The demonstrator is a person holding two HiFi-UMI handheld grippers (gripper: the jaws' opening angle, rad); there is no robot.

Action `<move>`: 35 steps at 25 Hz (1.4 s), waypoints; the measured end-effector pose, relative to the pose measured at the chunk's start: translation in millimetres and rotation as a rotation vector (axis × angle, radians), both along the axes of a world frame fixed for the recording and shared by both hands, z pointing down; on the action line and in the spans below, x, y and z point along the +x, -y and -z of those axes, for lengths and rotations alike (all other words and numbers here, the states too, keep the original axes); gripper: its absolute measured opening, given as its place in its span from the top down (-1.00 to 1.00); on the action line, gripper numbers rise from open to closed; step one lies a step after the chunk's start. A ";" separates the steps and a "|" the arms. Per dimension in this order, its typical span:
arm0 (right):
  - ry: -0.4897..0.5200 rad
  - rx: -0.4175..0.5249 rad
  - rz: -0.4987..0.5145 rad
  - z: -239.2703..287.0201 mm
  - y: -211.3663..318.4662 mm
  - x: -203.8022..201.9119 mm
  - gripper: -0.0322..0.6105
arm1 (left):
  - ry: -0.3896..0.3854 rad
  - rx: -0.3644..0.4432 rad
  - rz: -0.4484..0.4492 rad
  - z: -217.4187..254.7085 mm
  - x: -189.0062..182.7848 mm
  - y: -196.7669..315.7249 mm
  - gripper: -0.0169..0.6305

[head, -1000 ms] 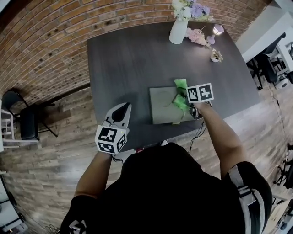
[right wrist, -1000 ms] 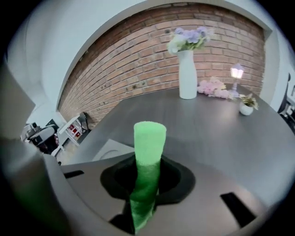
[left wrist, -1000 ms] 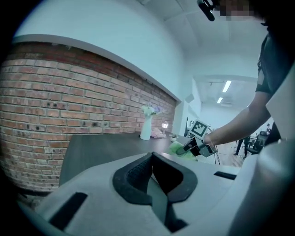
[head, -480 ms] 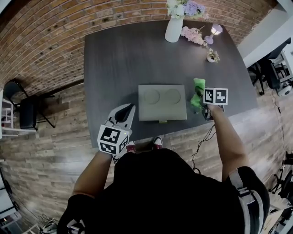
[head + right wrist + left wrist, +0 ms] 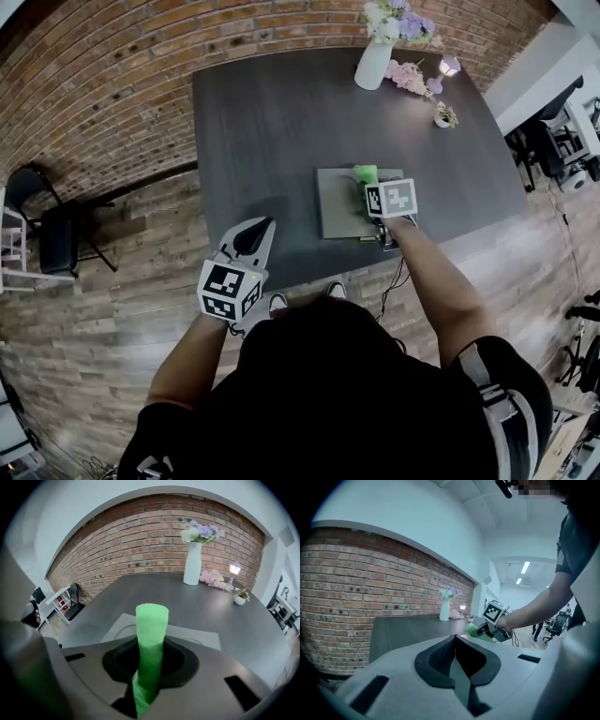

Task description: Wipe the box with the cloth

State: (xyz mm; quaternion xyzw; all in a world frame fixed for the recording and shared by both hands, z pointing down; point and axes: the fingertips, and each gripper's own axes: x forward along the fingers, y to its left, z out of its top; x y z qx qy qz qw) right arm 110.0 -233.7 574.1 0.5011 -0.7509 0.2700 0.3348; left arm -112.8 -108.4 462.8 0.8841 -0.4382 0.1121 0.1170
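Observation:
A flat grey box (image 5: 339, 202) with round dents in its lid lies near the front edge of the dark table (image 5: 272, 112). My right gripper (image 5: 373, 192) is over the box's right half, shut on a folded green cloth (image 5: 365, 174) that sticks out forward past the jaws. In the right gripper view the green cloth (image 5: 150, 641) stands up between the jaws with the box (image 5: 199, 637) just beyond. My left gripper (image 5: 251, 236) hangs off the table's front left edge, jaws shut and empty; its own view shows the left gripper (image 5: 456, 656) and the cloth (image 5: 474, 630) far off.
A white vase of flowers (image 5: 373, 64), pink flowers (image 5: 407, 77), a small lamp (image 5: 448, 66) and a tiny potted plant (image 5: 441, 116) stand at the table's far right. A black chair (image 5: 52, 239) sits on the wooden floor at left. Office chairs (image 5: 558, 141) are at right.
My right gripper with the cloth went from over the box out to its right side, then came back over the box's right half. The left gripper stayed near the front edge.

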 end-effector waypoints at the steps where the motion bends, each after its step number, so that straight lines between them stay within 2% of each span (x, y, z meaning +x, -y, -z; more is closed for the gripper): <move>1: -0.004 0.001 0.023 -0.7 -4.2 -23.9 0.67 | -0.008 0.002 0.003 0.6 -11.1 -1.8 0.92; 5: 0.029 -0.001 0.156 -0.6 -26.7 -128.3 0.67 | -0.018 0.025 -0.012 5.2 -44.5 -5.7 0.92; 9: 0.096 -0.034 0.302 -0.9 -57.9 -210.0 0.67 | -0.066 -0.008 0.000 3.0 -64.7 -5.6 0.92; 12: 0.179 -0.050 0.334 5.9 -70.0 -233.0 0.67 | -0.074 0.003 -0.011 8.8 -66.5 -6.0 0.92; 14: 0.208 -0.053 0.319 9.9 -68.4 -226.9 0.67 | -0.066 0.015 -0.019 12.2 -66.5 -3.9 0.92; 17: 0.203 -0.057 0.252 5.8 -62.4 -186.7 0.67 | -0.086 0.000 -0.013 11.8 -62.9 1.3 0.92; 22: 0.197 -0.023 0.085 -2.8 -51.5 -77.2 0.67 | -0.077 -0.007 -0.056 7.8 -26.2 5.5 0.92; 29: 0.049 0.022 -0.053 -9.1 -51.8 78.3 0.67 | -0.063 -0.015 -0.092 3.6 39.3 16.8 0.92; 35: -0.010 0.022 -0.168 -7.2 -60.5 176.9 0.67 | -0.060 0.000 -0.131 9.3 95.1 40.9 0.92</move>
